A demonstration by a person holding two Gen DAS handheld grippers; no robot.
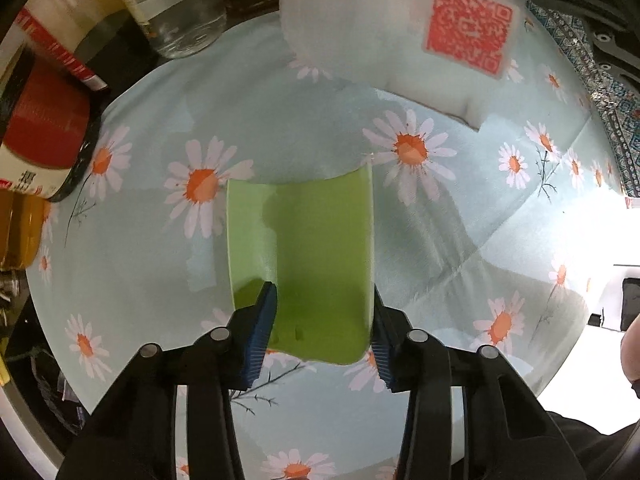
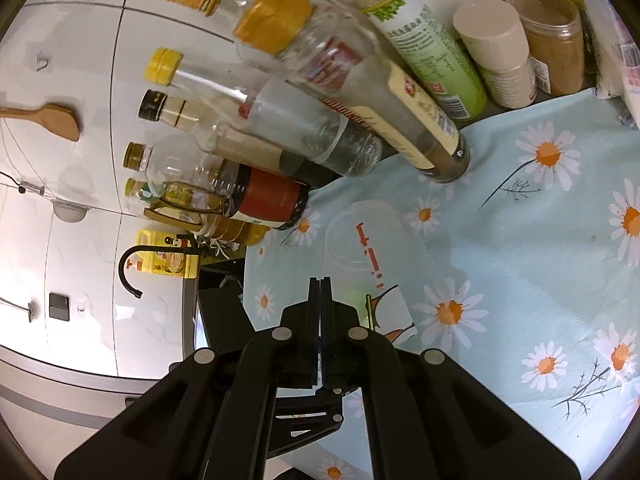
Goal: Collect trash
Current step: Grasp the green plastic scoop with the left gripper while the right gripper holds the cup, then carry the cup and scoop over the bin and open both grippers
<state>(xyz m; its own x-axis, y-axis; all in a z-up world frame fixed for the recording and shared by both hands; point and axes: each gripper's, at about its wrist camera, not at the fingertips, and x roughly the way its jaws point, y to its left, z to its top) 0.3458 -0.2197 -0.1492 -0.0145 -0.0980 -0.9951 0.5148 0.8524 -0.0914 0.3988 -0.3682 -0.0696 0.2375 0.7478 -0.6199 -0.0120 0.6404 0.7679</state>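
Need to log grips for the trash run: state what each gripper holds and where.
Left gripper clamps the green dustpan across its near end. Right gripper is shut on the translucent plastic cup, apparently pinching its wall.

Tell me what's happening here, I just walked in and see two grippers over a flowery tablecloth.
A person is collecting trash with two handheld grippers. The left gripper is closed on a green dustpan-like scoop above the daisy tablecloth. The right gripper is pinched shut on a translucent plastic cup with red print, held up near the scoop. Condiment bottles crowd the cloth's edge.
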